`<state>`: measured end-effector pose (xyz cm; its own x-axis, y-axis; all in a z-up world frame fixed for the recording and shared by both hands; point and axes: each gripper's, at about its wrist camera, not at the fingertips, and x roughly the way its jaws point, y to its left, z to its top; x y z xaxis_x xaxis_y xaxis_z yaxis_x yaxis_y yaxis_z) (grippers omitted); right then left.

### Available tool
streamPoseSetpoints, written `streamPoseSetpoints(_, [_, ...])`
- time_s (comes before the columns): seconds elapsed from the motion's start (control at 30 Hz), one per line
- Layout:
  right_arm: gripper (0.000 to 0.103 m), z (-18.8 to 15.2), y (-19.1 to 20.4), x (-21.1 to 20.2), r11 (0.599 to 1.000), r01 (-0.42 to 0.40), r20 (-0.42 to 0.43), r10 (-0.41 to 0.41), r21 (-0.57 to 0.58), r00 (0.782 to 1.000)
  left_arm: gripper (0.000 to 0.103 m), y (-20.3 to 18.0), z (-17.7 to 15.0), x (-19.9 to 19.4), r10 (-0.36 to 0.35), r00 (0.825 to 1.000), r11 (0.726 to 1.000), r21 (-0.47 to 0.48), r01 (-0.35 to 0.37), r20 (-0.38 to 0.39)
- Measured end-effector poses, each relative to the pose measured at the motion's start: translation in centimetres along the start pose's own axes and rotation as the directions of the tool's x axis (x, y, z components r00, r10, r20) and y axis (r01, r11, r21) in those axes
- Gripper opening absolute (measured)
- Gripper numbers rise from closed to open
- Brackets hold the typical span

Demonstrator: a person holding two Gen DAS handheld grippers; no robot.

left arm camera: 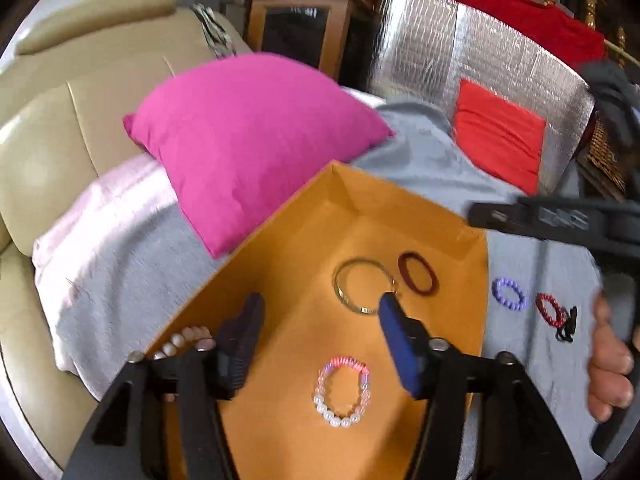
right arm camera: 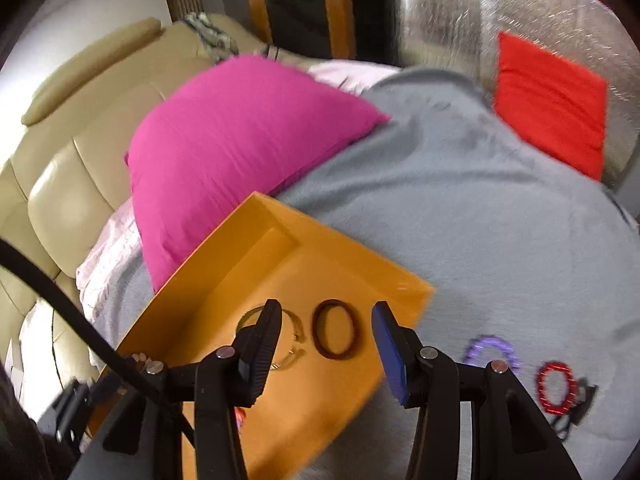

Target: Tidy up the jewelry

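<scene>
Taking the orange tray (left arm camera: 420, 208) as the landmark, the scene reads left to right across the grey blanket (left arm camera: 420, 160) it sits on. A pink cushion (left arm camera: 248, 136) leans over the tray's far-left edge. Against the tray's left wall lies a pearl bracelet (left arm camera: 182, 340), half hidden behind a finger. On the tray floor, nearest the left wrist camera, lies a pink and white bead bracelet (left arm camera: 343, 392), flat and untouched. Beyond it are a thin metal bangle (left arm camera: 360, 286) and, just to its right, a dark red bangle (left arm camera: 418, 273), the two close but seemingly apart.

The left gripper (left arm camera: 320, 320) hangs over the tray with its fingers fairly wide and nothing between them; the bead bracelet lies below and between them, toward the camera. The right gripper (right arm camera: 326, 336) also stands open and empty, its fingers straddling the dark red bangle from above in its own view, without touching it.

Right of the tray, still on the blanket, lie a purple bracelet (left arm camera: 509, 294) and farther right a red bracelet (left arm camera: 551, 310), with a small black clip (left arm camera: 568, 324) touching the red one. These three remain outside the tray, so the sorting looks partly done.

The coming move likely turns on them: they lie to the right of the right gripper's fingers, the purple one nearer, and the right hand (left arm camera: 610, 364) is clearly the closer one. Each ring lies flat, so the fingers would need to drop over one side of the loop.
</scene>
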<state>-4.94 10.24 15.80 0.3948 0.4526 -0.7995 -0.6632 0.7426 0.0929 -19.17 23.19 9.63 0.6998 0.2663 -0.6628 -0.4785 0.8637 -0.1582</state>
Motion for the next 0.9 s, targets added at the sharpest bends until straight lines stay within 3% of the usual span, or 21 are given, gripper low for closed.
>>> streamPoseSetpoints(0.1, [0.056,-1.2,-1.8,-3.3,1.000,0.015,0.050,-0.016,0.012,0.999,0.069,-1.3,0.3,-1.6,0.003,0.997,0.999,0.037,-0.006,0.077])
streamPoseSetpoints(0.17, [0.060,-2.7,-3.8,-6.3,0.999,0.047,0.096,-0.048,0.020,0.994,0.078,-2.7,0.2,-2.4,0.005,0.993,0.997,0.082,-0.015,0.118])
streamPoseSetpoints(0.23, [0.061,-3.9,-5.7,-8.2,0.997,0.071,0.124,-0.076,0.040,0.989,0.079,-4.5,-0.1,-3.1,-0.016,0.988,0.990,0.140,-0.005,0.151])
streamPoseSetpoints(0.33, [0.062,-6.7,-8.9,-11.3,0.987,0.137,0.148,-0.148,0.083,0.978,0.090,-7.8,-1.1,-4.1,-0.059,0.982,0.971,0.239,0.014,0.181])
streamPoseSetpoints(0.43, [0.063,-9.8,-11.6,-12.9,0.964,0.245,0.123,-0.256,0.099,0.959,0.090,-10.8,-2.0,-4.6,-0.138,0.978,0.947,0.310,0.083,0.159])
streamPoseSetpoints(0.57, [0.063,-13.9,-14.3,-13.8,0.909,0.407,0.068,-0.413,0.093,0.908,0.090,-14.4,-3.6,-4.8,-0.189,0.972,0.921,0.369,0.127,0.137])
streamPoseSetpoints(0.77, [0.064,-17.9,-17.1,-15.2,0.869,0.471,0.063,-0.484,0.149,0.873,0.090,-18.7,-5.2,-3.9,-0.222,0.972,0.906,0.384,0.178,0.073])
streamPoseSetpoints(0.9, [0.065,-19.6,-18.7,-15.8,0.860,0.480,0.045,-0.494,0.175,0.868,0.090,-20.8,-6.3,-3.7,-0.240,0.970,0.902,0.379,0.209,0.037])
